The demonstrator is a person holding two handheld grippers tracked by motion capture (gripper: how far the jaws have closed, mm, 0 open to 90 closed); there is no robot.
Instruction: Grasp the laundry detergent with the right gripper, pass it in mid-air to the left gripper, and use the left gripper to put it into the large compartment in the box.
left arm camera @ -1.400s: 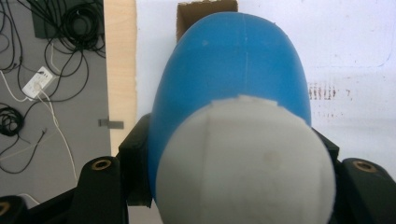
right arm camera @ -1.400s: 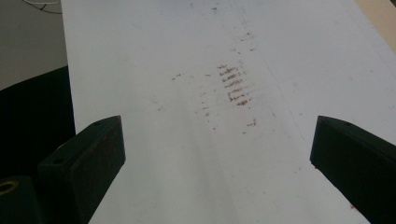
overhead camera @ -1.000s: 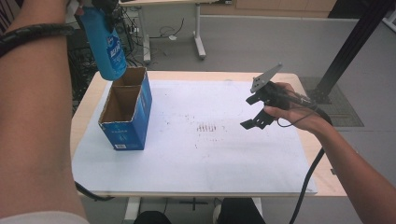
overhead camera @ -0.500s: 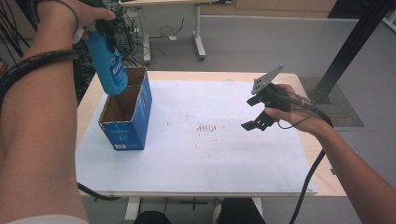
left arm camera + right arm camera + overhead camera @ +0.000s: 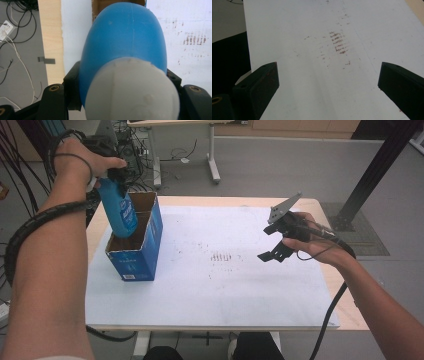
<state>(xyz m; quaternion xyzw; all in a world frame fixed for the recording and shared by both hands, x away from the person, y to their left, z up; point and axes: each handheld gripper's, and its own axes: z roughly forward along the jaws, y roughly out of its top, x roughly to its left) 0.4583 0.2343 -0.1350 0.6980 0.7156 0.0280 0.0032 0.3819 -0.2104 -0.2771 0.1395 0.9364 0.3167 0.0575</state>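
Note:
A blue bottle point(image 5: 120, 212) with a white cap point(image 5: 132, 92) hangs upright, its lower end inside the open blue cardboard box point(image 5: 138, 256) at the table's left. My left gripper point(image 5: 108, 174) is shut on the bottle's neck, just below the cap. In the left gripper view the bottle point(image 5: 125, 37) sits squeezed between both black jaws and hides most of the box. My right gripper point(image 5: 270, 243) hovers over the right part of the white sheet, open, with nothing between its jaws point(image 5: 328, 82).
A white sheet point(image 5: 225, 290) covers the wooden table point(image 5: 345, 307), with faint brown marks point(image 5: 222, 256) near its middle. Cables and a desk leg point(image 5: 214, 155) stand on the floor beyond the far edge. A black post point(image 5: 370, 170) rises at the right.
My left gripper has come down and forward with the bottle, from above the box's far end to its bottom dipping into the box. The right gripper has barely moved.

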